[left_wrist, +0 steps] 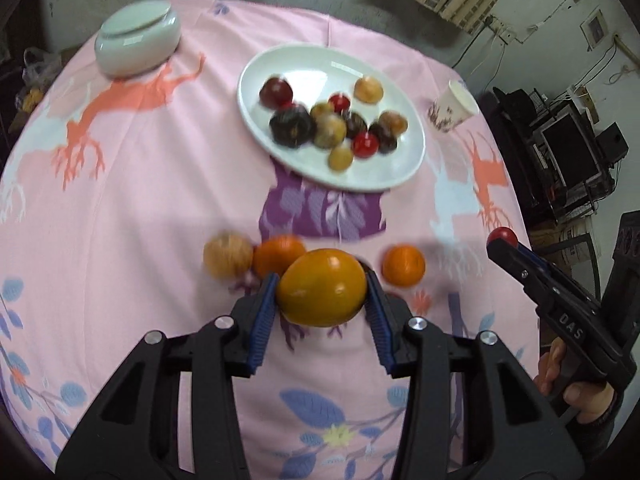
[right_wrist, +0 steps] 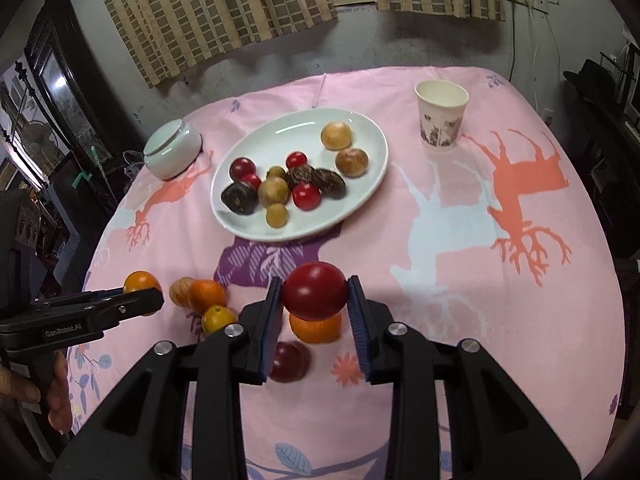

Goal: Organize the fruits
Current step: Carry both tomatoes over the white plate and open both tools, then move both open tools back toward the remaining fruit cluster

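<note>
My left gripper [left_wrist: 322, 292] is shut on an orange fruit [left_wrist: 322, 286], held above the pink tablecloth; it shows from the side in the right wrist view [right_wrist: 140, 290]. My right gripper [right_wrist: 314, 300] is shut on a red fruit [right_wrist: 315, 296]; in the left wrist view it [left_wrist: 502, 240] is at the right. A white oval plate [left_wrist: 384, 172] [right_wrist: 360, 200] holds several small red, brown and dark fruits. Loose on the cloth lie oranges [left_wrist: 403, 265] [right_wrist: 208, 295], a tan fruit [left_wrist: 228, 255] [right_wrist: 181, 289] and a dark red fruit [right_wrist: 289, 361].
A white lidded ceramic jar [left_wrist: 138, 42] [right_wrist: 173, 151] stands at the back left. A paper cup [left_wrist: 456, 106] [right_wrist: 441, 117] stands at the back right. The table edge falls off to the right toward dark furniture and monitors [left_wrist: 568, 148]. A curtained wall is behind.
</note>
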A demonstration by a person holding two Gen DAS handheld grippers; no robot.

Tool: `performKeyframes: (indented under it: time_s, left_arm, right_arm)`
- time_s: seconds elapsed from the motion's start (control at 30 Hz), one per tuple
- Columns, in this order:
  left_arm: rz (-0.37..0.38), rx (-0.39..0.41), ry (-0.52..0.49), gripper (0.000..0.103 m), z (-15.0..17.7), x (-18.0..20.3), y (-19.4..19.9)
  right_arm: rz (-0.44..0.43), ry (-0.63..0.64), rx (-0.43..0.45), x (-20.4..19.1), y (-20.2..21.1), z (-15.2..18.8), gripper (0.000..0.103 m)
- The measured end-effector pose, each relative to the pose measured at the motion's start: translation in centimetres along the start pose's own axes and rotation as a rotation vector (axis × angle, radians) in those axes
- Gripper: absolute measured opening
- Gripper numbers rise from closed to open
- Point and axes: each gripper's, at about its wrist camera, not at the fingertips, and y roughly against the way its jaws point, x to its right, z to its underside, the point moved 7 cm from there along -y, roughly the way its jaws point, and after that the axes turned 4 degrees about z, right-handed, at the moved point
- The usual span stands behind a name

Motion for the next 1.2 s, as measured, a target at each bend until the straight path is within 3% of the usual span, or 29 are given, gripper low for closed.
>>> performKeyframes:
  time_s: [0.17,0.3,0.63,0.67,0.7,0.77,0.83,0.87,0.9,0.93,1.0,1.07,1.2]
  left_arm:
    - [0.013,0.027,-0.012,0.044,-6.1,1.0,-1.6]
    - [-0.011,0.051,0.003,0.044,-9.7,0.7,-3.2]
    - [-0.119,0.05,-0.014,0.043,-14.9,-1.0,-7.6]
    - [-0.123,0.065,-0.016,0.051,-15.2,-1.1,-7.6]
    - [-0.139,0.081,-0.021,0.069,-15.4,-1.1,-7.4]
    - [-0.188,0.144,-0.025,0.08,-15.8,-1.4,-6.5]
    - [-0.185,0.162,-0.016,0.083,-15.8,-1.7,-5.8]
    - [-0.181,0.155,-0.008,0.083,-15.7,-1.9,-5.7]
    - [-0.18,0.147,0.004,0.083,-15.4,-2.2,-5.4]
    - [-0.182,0.146,0.012,0.083,-15.2,-2.5,-5.1]
    - [-0.195,0.15,0.014,0.083,-14.6,-3.1,-4.2]
    - [-0.219,0.154,0.005,0.086,-13.7,-3.9,-2.9]
    - [-0.273,0.144,-0.014,0.088,-11.0,-6.6,0.1]
  right_arm:
    - [-0.036,-0.01,0.032,-0.8,-2.1,-4.6,0.033]
    - [-0.068,-0.032,0.003,-1.3,-5.0,-7.5,0.033]
    - [-0.019,0.012,-0.065,-1.5,-12.7,-10.3,0.033]
    - [-0.002,0.016,-0.073,-1.4,-13.1,-10.3,0.033]
    - [0.008,0.018,-0.074,-1.2,-13.3,-10.3,0.033]
    - [0.006,0.01,-0.07,-1.0,-13.3,-10.2,0.034]
    - [0.0,0.0,-0.061,-0.7,-13.1,-9.9,0.036]
    - [-0.007,-0.002,-0.047,-0.7,-12.8,-9.9,0.044]
    - [-0.017,-0.01,-0.024,-0.6,-12.5,-10.1,0.065]
    - [-0.027,-0.027,0.017,-0.6,-11.9,-10.4,0.072]
    - [-0.041,-0.034,0.06,-0.7,-11.1,-11.1,0.074]
    - [-0.036,-0.039,0.052,-0.8,-10.4,-11.1,0.074]
    - [-0.112,-0.096,0.002,-0.6,-8.5,-9.0,0.074]
